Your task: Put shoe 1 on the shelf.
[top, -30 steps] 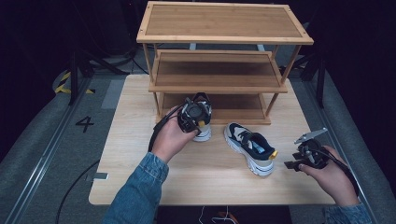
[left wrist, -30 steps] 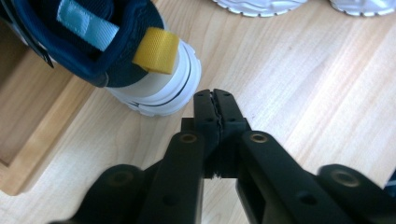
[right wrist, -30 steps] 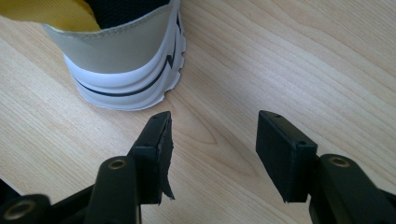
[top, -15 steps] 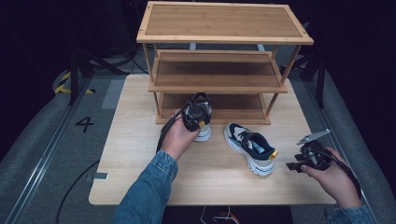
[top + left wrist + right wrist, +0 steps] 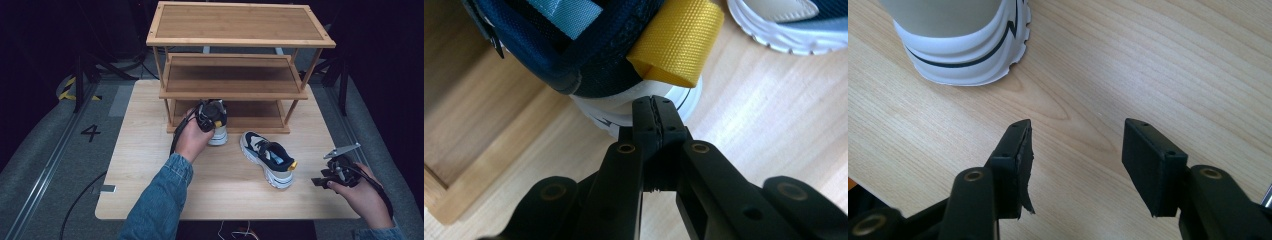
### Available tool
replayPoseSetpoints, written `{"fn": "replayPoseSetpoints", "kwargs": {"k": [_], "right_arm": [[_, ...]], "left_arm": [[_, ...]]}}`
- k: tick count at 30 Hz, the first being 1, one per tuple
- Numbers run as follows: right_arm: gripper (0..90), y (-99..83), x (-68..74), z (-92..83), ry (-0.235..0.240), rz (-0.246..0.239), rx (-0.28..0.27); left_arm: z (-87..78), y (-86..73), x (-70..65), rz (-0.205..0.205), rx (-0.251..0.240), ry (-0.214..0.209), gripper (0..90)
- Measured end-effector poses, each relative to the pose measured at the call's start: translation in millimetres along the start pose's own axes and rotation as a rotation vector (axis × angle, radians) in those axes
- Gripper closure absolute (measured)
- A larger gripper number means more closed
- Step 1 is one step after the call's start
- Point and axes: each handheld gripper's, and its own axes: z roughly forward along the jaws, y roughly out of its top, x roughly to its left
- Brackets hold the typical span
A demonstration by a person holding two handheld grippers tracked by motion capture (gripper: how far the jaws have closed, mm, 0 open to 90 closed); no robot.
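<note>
A navy and white sneaker (image 5: 218,134) with a yellow heel tab (image 5: 679,45) stands at the front edge of the wooden rack's bottom shelf (image 5: 250,111). My left gripper (image 5: 210,116) is right behind it. In the left gripper view that gripper (image 5: 656,107) is shut with nothing between its jaws, and the tips touch the white heel sole (image 5: 624,112). The matching sneaker (image 5: 267,157) lies on the table to the right. My right gripper (image 5: 325,180) hovers near the table's right front with its jaws open and empty (image 5: 1075,145), just behind that sneaker's heel (image 5: 963,50).
The three-tier bamboo rack (image 5: 240,22) stands at the back of the light wooden table (image 5: 150,190). Its middle shelf (image 5: 230,77) holds nothing. A grey floor with a number mark (image 5: 91,132) lies to the left.
My left hand and gripper have moved a little toward the rack, with the sneaker in front of them. The right gripper has stayed in place.
</note>
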Motion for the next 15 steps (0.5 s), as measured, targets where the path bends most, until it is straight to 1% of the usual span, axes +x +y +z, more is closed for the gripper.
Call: {"fn": "replayPoseSetpoints", "kwargs": {"k": [1, 2, 5, 6, 8, 10, 11, 13, 14, 15], "right_arm": [[47.6, 0.0, 0.0, 0.0, 0.0, 0.0, 0.0], [47.6, -1.5, -0.9, -0.4, -0.002, 0.003, 0.0], [47.5, -3.0, -1.9, -0.9, -0.003, 0.008, 0.002], [47.6, -3.3, -2.2, -1.0, -0.003, 0.009, 0.001], [47.5, -3.5, -2.3, -1.0, -0.004, 0.009, 0.0], [47.5, -2.9, -1.7, -0.4, -0.003, 0.007, 0.003], [47.5, -2.5, -1.0, 0.1, -0.002, 0.006, 0.001], [47.6, -1.6, -0.2, 0.1, 0.0, 0.001, 0.003], [47.6, -1.1, 0.1, 0.1, 0.001, 0.0, 0.001], [47.5, -0.8, 0.1, 0.3, 0.002, 0.0, 0.0]], "left_arm": [[0.0, 0.0, 0.0, 0.0, 0.0, 0.0, 89.9], [2.7, 3.2, 3.1, -0.017, -0.017, -0.009, 89.9], [4.0, 6.0, 5.2, -0.021, -0.02, -0.007, 88.0], [4.2, 6.5, 4.1, -0.024, -0.018, 0.002, 87.9], [4.4, 5.8, 4.7, -0.023, -0.027, -0.003, 87.3], [5.9, 4.1, 4.2, -0.027, -0.05, 0.003, 84.6], [5.9, 4.1, 4.2, -0.027, -0.05, 0.003, 84.0], [5.3, 1.0, 1.2, -0.018, -0.072, 0.02, 81.9], [5.1, -0.6, -0.4, -0.022, -0.081, 0.019, 81.6], [3.7, -3.1, -1.8, -0.007, -0.088, 0.021, 81.5]]}}
